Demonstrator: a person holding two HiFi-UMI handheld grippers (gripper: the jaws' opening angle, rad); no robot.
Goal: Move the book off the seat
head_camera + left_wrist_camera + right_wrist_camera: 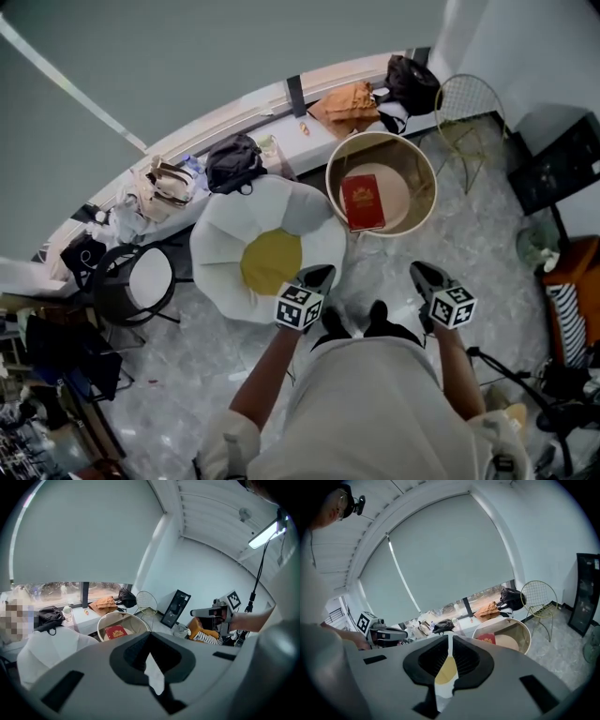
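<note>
Book (363,201) lies alone in the round tub seat (379,136) – ahead of my left claw (319,275) and right claw (424,273), the 2 closed, holding nothing.

Item count
One book (362,201), one tub seat (379,137), one egg-shaped cushion (225,239), one wire chair (469,101) far right, one orange bag (347,103) far, two grippers near: left gripper (319,275), right gripper (424,272).

Gold wire chair (472,105) near black bag (412,82) on windowsill (272,97)
</note>
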